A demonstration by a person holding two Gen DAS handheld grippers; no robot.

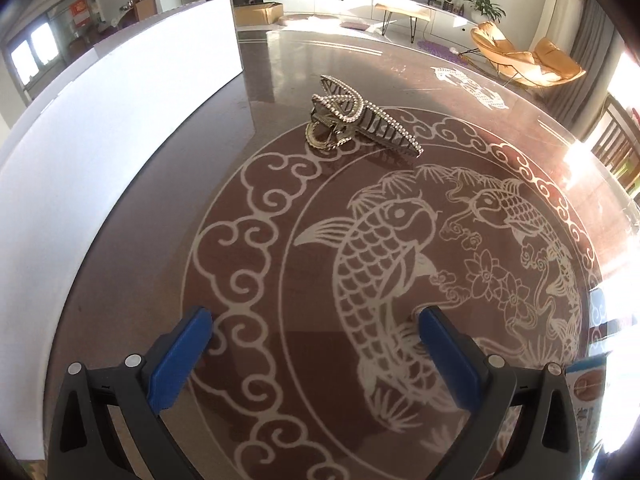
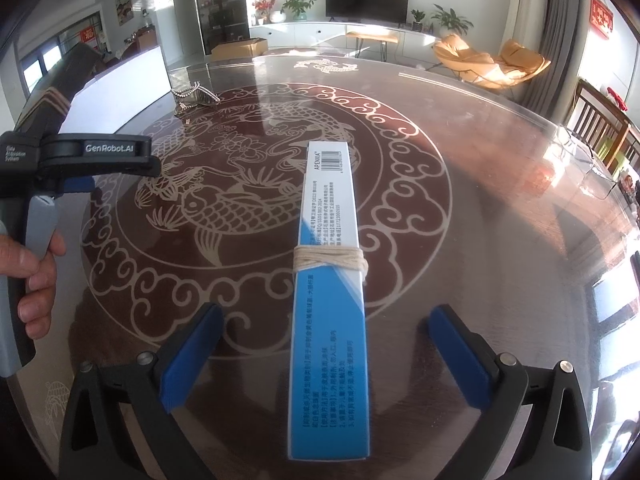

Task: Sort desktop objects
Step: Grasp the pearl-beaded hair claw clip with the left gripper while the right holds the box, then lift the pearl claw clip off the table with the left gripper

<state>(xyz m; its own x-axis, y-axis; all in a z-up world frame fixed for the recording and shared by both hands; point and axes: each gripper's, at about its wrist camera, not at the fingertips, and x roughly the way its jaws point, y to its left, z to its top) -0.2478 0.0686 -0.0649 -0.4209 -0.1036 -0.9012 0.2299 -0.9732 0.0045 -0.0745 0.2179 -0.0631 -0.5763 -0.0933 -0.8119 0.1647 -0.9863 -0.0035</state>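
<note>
Blue-white box [image 2: 330, 300] lies untouched between spread jaws.

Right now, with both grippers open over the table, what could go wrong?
The long blue and white carton lies between the open right gripper fingers, untouched; its loose cream string wrap could slip or snag. The pearl-studded hair claw is spiky and irregular, so the left gripper may pinch it off-centre on the glossy table.
</note>
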